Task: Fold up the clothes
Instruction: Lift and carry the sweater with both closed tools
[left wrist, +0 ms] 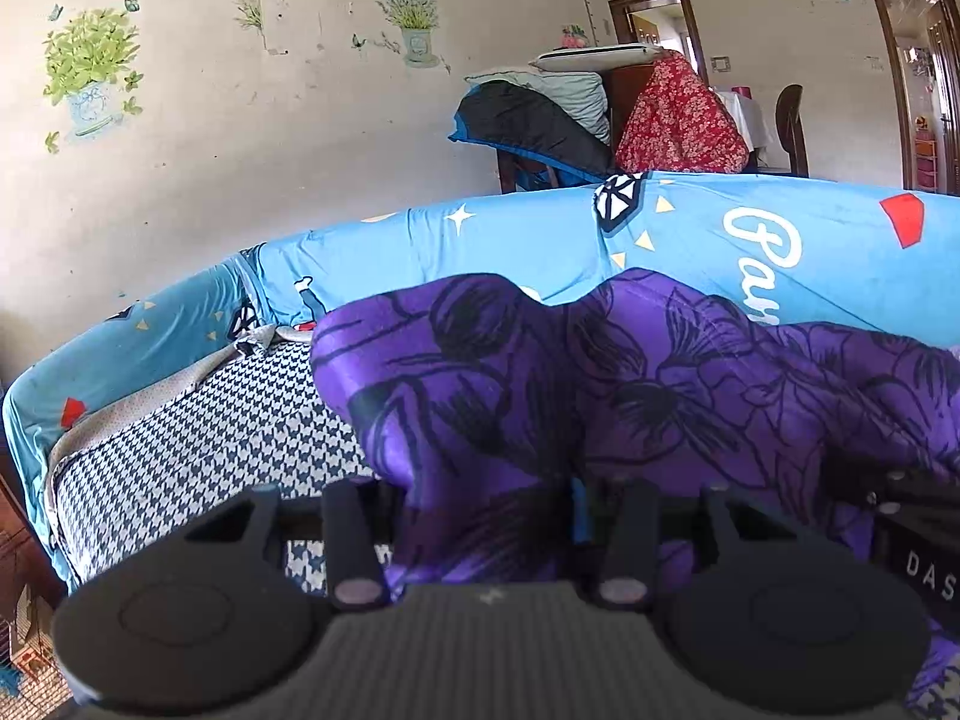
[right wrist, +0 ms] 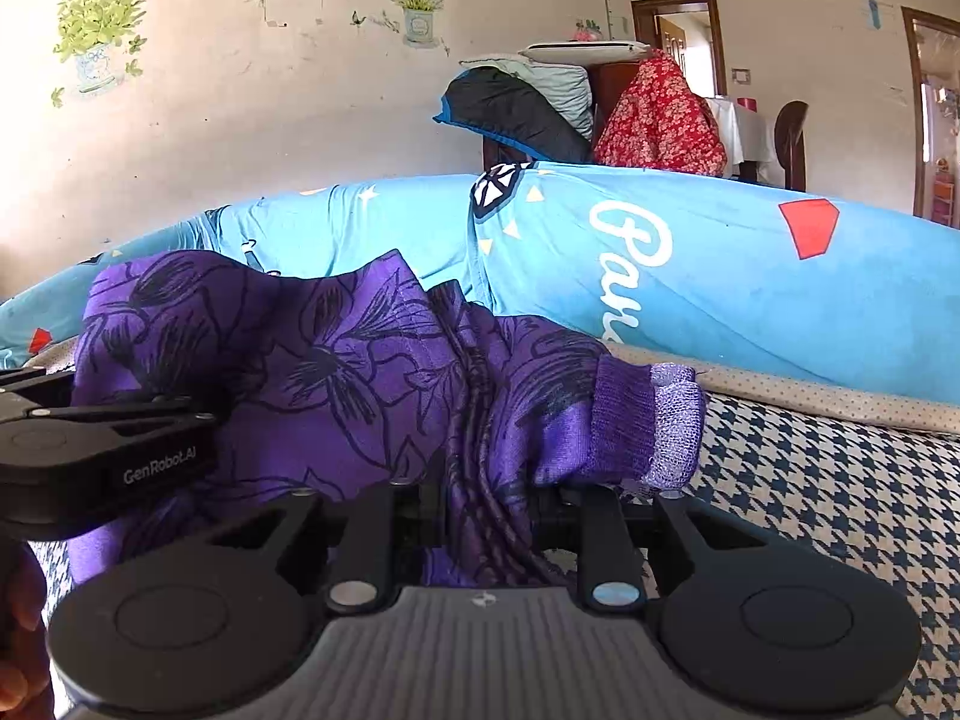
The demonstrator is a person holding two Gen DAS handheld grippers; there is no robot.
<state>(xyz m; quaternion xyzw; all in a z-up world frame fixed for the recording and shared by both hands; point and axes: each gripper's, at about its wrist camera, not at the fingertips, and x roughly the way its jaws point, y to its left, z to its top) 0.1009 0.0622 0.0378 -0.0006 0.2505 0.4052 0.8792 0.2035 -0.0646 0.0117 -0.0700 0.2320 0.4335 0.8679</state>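
A purple garment with black flower print (left wrist: pixel 540 372) is draped over both grippers, above the houndstooth seat of a sofa (left wrist: pixel 198 438). My left gripper (left wrist: pixel 492 498) is shut on a fold of this cloth; its fingertips are hidden by the fabric. My right gripper (right wrist: pixel 486 498) is shut on a bunched fold of the same garment (right wrist: pixel 336 360), next to a ribbed purple cuff (right wrist: pixel 648 420). The left gripper also shows at the left edge of the right wrist view (right wrist: pixel 108 438), pinching the cloth. The right gripper's body shows at the right edge of the left wrist view (left wrist: pixel 918 546).
A blue printed cover (right wrist: pixel 690 264) lies over the sofa back and arm. Behind stand a chair piled with dark, grey and red clothes (left wrist: pixel 600 114), a wooden chair (left wrist: pixel 792 126) and two doorways. A wall with plant stickers (left wrist: pixel 90 78) is at left.
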